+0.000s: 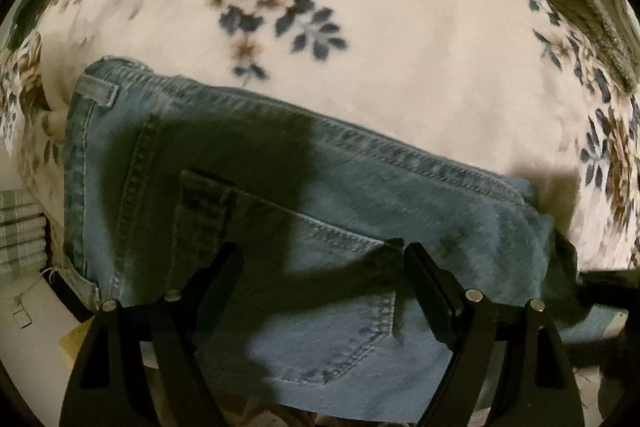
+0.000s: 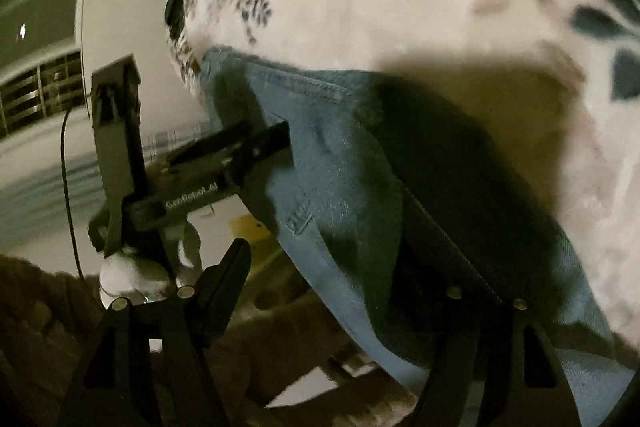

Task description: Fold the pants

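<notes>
**A:** Where are the pants?

**B:** The folded light-blue denim pants (image 1: pixel 360 187) lie on a cream fleece blanket with a blue and brown flower print (image 1: pixel 420 47). In the left wrist view they lie straight ahead of the jaws and under them, waistband (image 1: pixel 76 163) out past the left finger, a stitched back pocket (image 1: pixel 336 307) in the gap between the two fingers.

**A:** And the left gripper (image 1: pixel 320 255) itself?

**B:** Its black jaws stand wide apart above the denim. The pads press on nothing, so it holds nothing. Its dark shadow falls across the cloth ahead of the fingers.

**A:** The right gripper (image 2: pixel 340 247)?

**B:** Also parted, with no cloth pinched. The left finger (image 2: pixel 228 267) hangs clear of the pants, over the edge of the bed. The right finger (image 2: pixel 452 255) lies low in deep shadow over the denim; whether it touches the cloth I cannot tell. The picture is blurred.

**A:** Anything else ahead of the right jaws?

**B:** Ahead and to the left of them, the other black handheld gripper with white lettering on its bar (image 2: pixel 188 203), its finger over the denim edge. A thin black cable (image 2: pixel 66 187) hangs beside it. Below the left finger is a brown plush surface (image 2: pixel 40 327). Beyond the right finger, only the blanket.
</notes>
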`<action>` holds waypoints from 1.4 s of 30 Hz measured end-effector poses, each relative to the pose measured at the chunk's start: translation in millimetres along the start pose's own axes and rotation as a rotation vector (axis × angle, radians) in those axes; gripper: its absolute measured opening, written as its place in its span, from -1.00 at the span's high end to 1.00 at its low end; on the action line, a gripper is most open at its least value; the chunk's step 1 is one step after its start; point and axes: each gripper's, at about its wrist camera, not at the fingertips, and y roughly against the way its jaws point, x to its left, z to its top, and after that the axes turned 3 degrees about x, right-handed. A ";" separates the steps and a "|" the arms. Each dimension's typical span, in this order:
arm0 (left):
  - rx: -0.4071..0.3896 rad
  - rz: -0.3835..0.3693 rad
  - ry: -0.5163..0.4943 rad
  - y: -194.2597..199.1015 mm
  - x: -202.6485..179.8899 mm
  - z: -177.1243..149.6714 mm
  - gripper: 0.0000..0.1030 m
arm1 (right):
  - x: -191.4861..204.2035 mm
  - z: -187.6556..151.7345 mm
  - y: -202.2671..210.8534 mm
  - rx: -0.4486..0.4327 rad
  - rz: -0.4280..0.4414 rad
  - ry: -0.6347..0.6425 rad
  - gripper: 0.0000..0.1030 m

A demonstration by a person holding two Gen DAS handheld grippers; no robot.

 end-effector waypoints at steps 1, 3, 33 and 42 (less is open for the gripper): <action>0.002 0.005 0.002 -1.5 -0.2 0.1 -0.59 | -1.3 4.8 -0.4 -0.028 -0.017 -0.010 -0.42; 0.014 0.006 0.004 -4.9 -1.0 0.4 -0.59 | -12.3 15.9 -1.2 -0.095 -0.026 -0.074 -0.33; -0.062 0.051 -0.097 20.7 -27.4 15.1 -0.59 | -41.1 -10.5 28.5 -0.496 -0.167 -0.380 0.60; -0.088 0.033 -0.294 44.5 -131.5 -28.6 -0.59 | -53.0 -187.7 112.0 -0.827 -0.191 -0.602 -0.38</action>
